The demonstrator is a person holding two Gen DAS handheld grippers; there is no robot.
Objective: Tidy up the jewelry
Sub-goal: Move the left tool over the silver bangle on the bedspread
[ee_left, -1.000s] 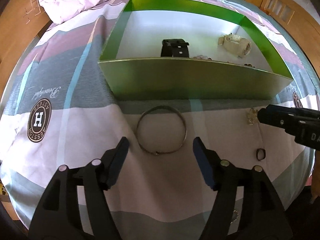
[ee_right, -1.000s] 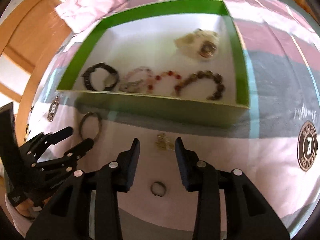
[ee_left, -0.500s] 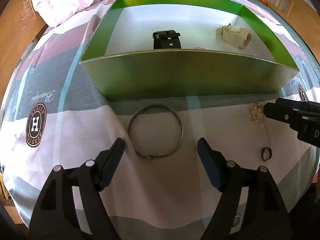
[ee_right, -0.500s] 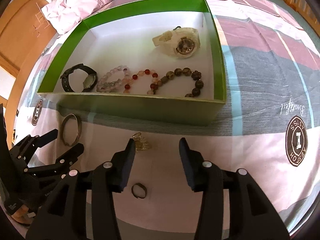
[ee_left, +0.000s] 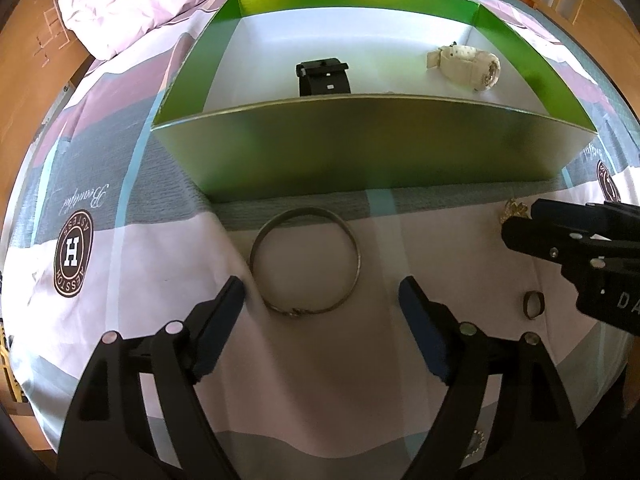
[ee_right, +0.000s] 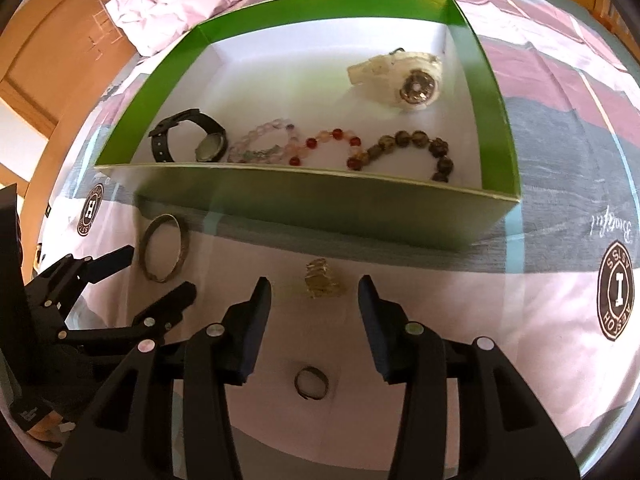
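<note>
**Before the Green Box: Loose Pieces and Both Grippers**

Nearest of all, on the bedspread [ee_right: 460,320] short of the green box [ee_right: 320,208], lay a small dark ring [ee_right: 311,383], below and behind the right gripper [ee_right: 314,300].

Item: right gripper, fingers spread, nothing between them. It was aimed at a small gold-coloured trinket [ee_right: 322,284] lying just ahead of its tips, between them and the box's near wall; the spread probably suited straddling that piece.

Item: left gripper [ee_left: 320,300], fingers spread wide and empty. Its tips flanked the near edge of a thin metal bangle [ee_left: 306,260], which lay flat close before the box wall. The wide opening looked matched to the bangle's span, though no contact showed.

Item: green box, open-topped, white inside. Along its near wall, in a row: black watch [ee_right: 192,142], pale bead bracelet [ee_right: 264,144], red bead bracelet [ee_right: 328,146], brown bead bracelet [ee_right: 416,150]. Toward its far right corner: white watch [ee_right: 404,78]. The row suggested sorting by kind, with room left behind it.

Beyond the box: crumpled pink bedding [ee_right: 192,0].

Judgement: three pieces remained outside the box.
</note>
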